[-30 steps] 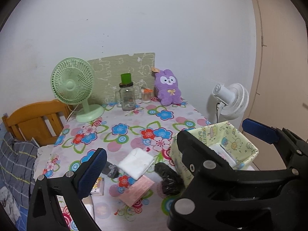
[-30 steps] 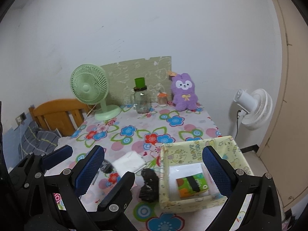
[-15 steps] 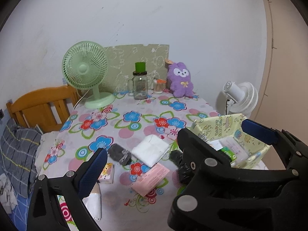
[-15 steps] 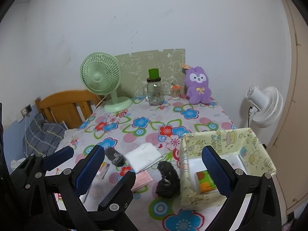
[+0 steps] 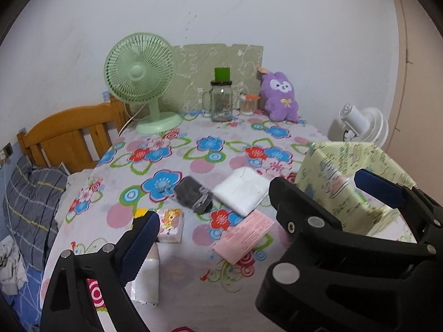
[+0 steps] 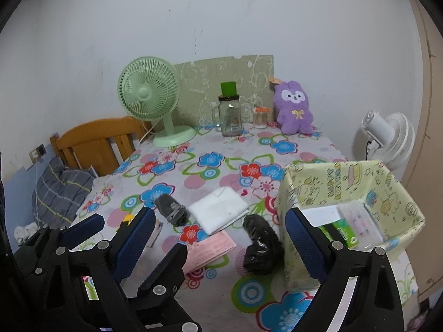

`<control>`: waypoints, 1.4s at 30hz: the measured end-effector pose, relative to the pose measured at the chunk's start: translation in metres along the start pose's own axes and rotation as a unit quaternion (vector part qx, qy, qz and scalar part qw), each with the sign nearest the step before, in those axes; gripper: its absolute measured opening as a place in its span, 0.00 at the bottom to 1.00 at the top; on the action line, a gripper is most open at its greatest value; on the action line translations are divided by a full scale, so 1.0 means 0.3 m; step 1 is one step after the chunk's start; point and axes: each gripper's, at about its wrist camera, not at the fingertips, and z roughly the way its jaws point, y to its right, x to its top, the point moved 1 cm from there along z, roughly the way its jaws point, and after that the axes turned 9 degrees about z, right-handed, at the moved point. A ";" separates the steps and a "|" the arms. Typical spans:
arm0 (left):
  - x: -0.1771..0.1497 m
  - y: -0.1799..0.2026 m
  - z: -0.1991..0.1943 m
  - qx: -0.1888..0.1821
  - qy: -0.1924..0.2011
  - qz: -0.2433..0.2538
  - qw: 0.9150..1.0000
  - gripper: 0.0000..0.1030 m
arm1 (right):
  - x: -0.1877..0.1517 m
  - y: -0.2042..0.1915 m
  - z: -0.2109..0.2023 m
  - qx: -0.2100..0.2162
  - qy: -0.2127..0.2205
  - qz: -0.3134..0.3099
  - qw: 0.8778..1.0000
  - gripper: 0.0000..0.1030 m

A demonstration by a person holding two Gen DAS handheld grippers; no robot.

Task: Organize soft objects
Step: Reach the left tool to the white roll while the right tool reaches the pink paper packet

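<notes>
Floral desk (image 6: 221, 285) is still carrying a grey sock roll (image 6: 171, 212), white folded cloth (image 6: 220, 209) and black bundle (image 6: 261, 250), all lying outside the yellow fabric box (image 6: 398, 193) at frame right. Left gripper (image 5: 265, 207) and right gripper (image 6: 221, 238) are both closing slightly from wide, holding nothing.

Each tool (image 6: 221, 231) is black, silver-riveted, with ribbed blue finger pads (image 5: 141, 244).

I can't read any text here: the yellow fabric box (image 6: 343, 185) carries blurred lettering among its cartoon prints, the pink paper slip (image 5: 243, 235) has rows of print too small to make out, and the small cartoon packet (image 5: 171, 224) shows only a picture.
</notes>
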 end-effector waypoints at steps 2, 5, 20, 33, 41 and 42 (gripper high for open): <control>-0.014 -0.009 0.016 0.001 -0.009 -0.002 1.000 0.89 | -0.018 -0.005 0.024 -0.001 -0.010 0.001 1.000 0.92; -0.037 -0.019 0.036 0.001 -0.019 -0.005 1.000 0.87 | -0.037 -0.010 0.048 0.002 -0.022 0.004 1.000 0.91; -0.140 -0.072 0.146 0.012 -0.074 -0.027 0.997 0.74 | -0.135 -0.030 0.208 0.010 -0.093 -0.001 0.996 0.83; -0.195 -0.177 0.218 0.044 -0.109 -0.056 0.991 0.66 | -0.175 -0.071 0.306 0.011 -0.130 -0.003 0.992 0.81; -0.235 -0.221 0.222 0.050 -0.117 -0.075 0.989 0.54 | -0.198 -0.103 0.338 0.011 -0.142 -0.016 0.990 0.81; -0.240 -0.229 0.223 0.050 -0.118 -0.080 0.989 0.53 | -0.199 -0.106 0.339 0.011 -0.143 -0.017 0.990 0.81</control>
